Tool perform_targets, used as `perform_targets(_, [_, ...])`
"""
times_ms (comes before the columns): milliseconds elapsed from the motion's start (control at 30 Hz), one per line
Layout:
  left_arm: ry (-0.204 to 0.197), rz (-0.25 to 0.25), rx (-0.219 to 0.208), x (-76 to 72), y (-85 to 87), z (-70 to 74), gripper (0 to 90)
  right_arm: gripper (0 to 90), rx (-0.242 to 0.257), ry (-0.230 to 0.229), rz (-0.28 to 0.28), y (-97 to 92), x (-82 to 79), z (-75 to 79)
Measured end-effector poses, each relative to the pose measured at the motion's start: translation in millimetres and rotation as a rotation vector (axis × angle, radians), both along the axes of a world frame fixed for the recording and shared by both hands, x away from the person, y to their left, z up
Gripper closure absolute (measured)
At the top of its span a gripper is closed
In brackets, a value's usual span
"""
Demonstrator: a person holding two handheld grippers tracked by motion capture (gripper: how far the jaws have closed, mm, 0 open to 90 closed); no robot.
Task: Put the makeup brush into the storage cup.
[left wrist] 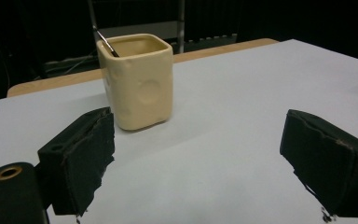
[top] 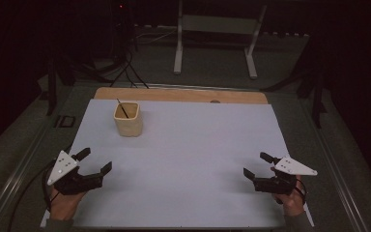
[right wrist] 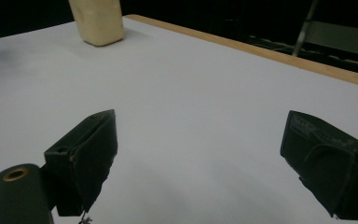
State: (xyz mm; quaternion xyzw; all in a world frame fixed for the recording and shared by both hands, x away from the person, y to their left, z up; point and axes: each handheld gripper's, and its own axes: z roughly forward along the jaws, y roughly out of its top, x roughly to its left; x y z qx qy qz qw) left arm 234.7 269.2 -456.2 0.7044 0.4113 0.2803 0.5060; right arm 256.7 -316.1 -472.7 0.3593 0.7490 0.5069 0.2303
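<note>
Both claws are kept spread and empty: left gripper (top: 95, 161) nearest the cream glazed ceramic square cup (top: 127, 118), right gripper (top: 256, 164) well apart from it. Standing upright, it is judged heavy, stiff, slippery, breakable; its flat opposite walls should be gripped.

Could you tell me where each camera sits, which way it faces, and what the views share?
High view: above the person's side, looking forward and down on the white sheet; both hands, the left gripper and right gripper show.
Left gripper view: rides the left gripper, looking along its open jaws at the cup and the brush in it.
Right gripper view: rides the right gripper, looking between its open jaws across the sheet.
Shared: all three show the cup and sheet.
</note>
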Motion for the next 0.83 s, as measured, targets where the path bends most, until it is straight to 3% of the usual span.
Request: perform_targets(833, [-0.015,0.056,0.019,-0.8,3.7,-8.7,10.6,10.8,-0.001,-0.042,-0.012,-11.2,0.7,-6.3])
